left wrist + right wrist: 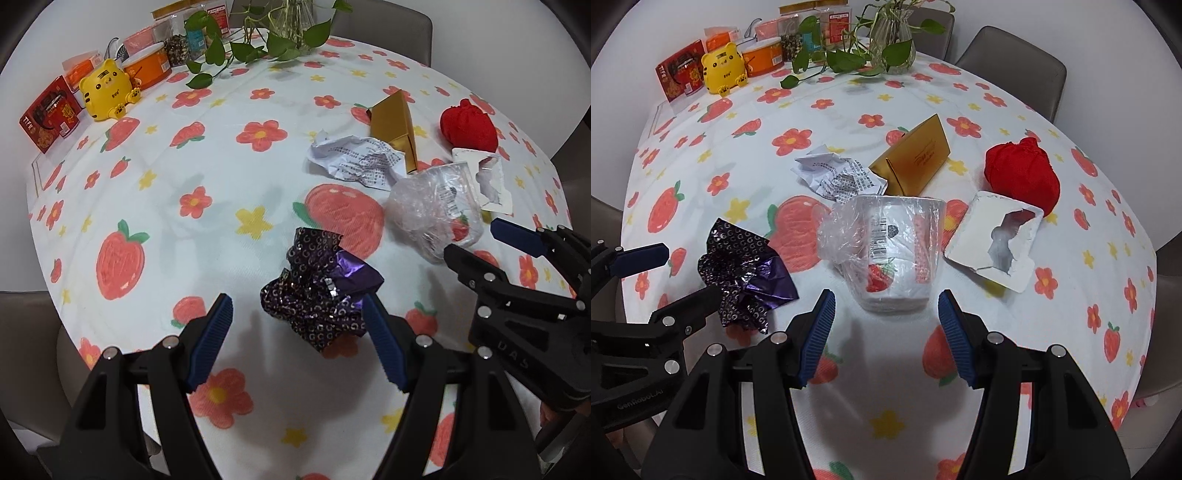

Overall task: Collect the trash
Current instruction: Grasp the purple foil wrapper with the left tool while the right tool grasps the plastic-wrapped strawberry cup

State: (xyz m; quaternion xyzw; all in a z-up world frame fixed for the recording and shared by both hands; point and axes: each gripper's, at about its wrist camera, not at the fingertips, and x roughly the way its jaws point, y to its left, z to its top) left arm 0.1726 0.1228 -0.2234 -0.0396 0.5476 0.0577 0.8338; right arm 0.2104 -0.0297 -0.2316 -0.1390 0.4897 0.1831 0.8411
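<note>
A crumpled purple foil wrapper (317, 291) lies on the flowered tablecloth (229, 177). My left gripper (299, 341) hovers just short of it, open, its right pad close beside the foil. A clear plastic cup in loose film (897, 251) lies ahead of my right gripper (886, 332), which is open with nothing between its fingers. Each view shows the other gripper: the right gripper (476, 242) by the cup (436, 214), the left gripper (690, 273) at the wrapper (746, 273). Farther off lie a crumpled receipt (838, 177), a gold box (916, 158), a red wad (1021, 173) and a torn white lid (997, 240).
Along the far table edge stand a yellow tiger toy (107, 88), a red carton (50, 118), an orange tub (147, 68), jars and a glass vase with trailing leaves (890, 40). Grey chairs (1015, 62) surround the table.
</note>
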